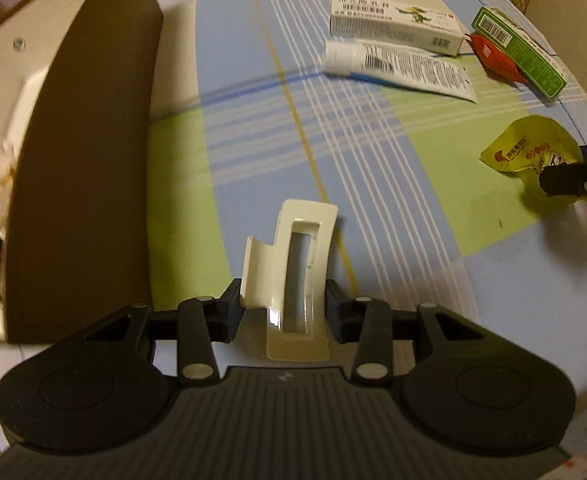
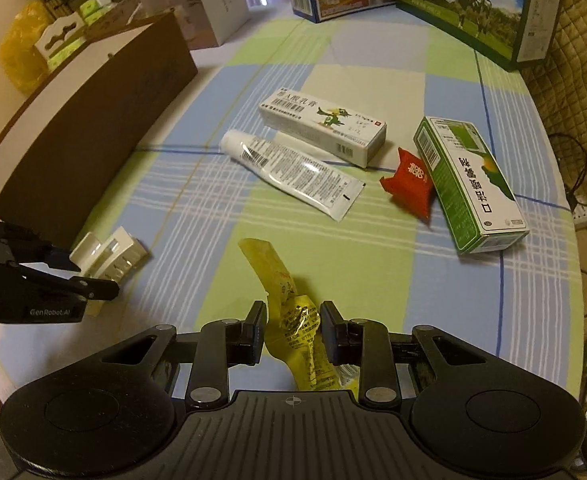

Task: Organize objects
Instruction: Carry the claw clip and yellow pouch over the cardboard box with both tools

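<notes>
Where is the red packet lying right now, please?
In the right wrist view, the red packet lies right of centre on the tablecloth, against the green box, near the white tube.

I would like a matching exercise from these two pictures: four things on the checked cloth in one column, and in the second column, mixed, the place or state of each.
Things
1. cream plastic tray
2. yellow packet
3. white tube
4. red packet

Place or state
A. lies flat beside the white carton
B. held in the right tool
C. rests against the green carton
D. held in the left tool

Pairs: 1-D, 2-B, 3-A, 4-C
</notes>
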The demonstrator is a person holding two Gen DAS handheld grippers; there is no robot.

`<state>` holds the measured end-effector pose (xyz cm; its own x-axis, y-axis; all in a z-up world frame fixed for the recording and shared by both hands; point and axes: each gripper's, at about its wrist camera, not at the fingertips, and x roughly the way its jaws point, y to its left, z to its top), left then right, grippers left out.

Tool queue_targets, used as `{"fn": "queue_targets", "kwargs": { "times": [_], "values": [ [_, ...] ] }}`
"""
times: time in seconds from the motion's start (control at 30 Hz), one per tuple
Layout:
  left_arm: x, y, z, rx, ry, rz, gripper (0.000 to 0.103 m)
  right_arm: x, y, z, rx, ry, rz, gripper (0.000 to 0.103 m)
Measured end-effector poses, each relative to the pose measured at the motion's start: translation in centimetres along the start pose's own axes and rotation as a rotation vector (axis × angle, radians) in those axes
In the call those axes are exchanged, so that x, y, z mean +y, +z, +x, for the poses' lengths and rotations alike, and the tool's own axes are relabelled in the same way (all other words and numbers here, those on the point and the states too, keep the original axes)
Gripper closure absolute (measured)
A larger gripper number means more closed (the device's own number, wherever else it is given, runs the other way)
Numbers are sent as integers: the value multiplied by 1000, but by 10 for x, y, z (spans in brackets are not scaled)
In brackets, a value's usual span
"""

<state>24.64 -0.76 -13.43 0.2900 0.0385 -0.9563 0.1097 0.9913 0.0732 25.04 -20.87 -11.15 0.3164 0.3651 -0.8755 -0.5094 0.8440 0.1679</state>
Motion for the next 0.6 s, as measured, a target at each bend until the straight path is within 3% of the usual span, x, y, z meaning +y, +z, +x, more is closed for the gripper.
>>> {"fn": "queue_targets", "kwargs": {
  "times": [0.17,0.43,0.47,0.6],
  "values": [
    [0,-2,1,-24,-1,-17,66,9,-3,12,39,-74,-122,77],
    [2,-1,4,-54,-3,-37,66,0,-8,19,25,-73,-94,83],
    [2,-1,4,-56,-7,-42,66,-1,-8,19,23,-72,-94,88],
    [3,2,6,-66,-15,-60,65,-2,-10,15,2,-63,-67,88]
  ]
}}
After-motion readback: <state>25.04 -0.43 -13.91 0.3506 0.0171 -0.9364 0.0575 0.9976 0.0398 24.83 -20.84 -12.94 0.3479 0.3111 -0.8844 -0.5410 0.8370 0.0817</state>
